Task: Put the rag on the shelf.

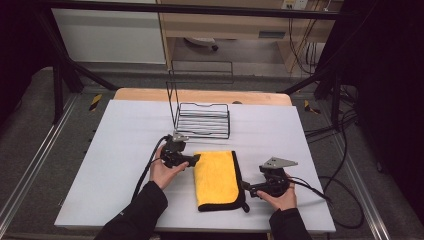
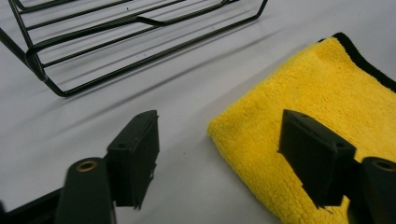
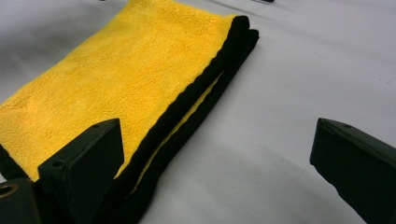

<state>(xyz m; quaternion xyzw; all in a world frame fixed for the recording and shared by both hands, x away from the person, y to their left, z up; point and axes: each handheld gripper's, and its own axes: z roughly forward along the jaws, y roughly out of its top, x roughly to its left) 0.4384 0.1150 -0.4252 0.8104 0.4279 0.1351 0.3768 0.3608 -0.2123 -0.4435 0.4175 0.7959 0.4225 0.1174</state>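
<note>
A folded yellow cloth (image 1: 216, 177) with a black hem lies flat on the white table, between my two grippers. My left gripper (image 1: 196, 159) is at the cloth's far left corner. In the left gripper view its jaws (image 2: 219, 121) stand apart, one over bare table and one above the yellow pile (image 2: 327, 88), with the corner between them and no pad pressing. My right gripper (image 1: 245, 187) is at the cloth's near right edge. In the right gripper view it stands wide open (image 3: 217, 128), one jaw over the black hem (image 3: 196, 93) and the other over the table.
A black wire rack (image 1: 202, 120) stands just behind the cloth, close to the left gripper, and its bars (image 2: 116, 32) run across the top of the left gripper view. The white table top (image 1: 125, 145) has bare room at left and right. Cables trail from both grippers.
</note>
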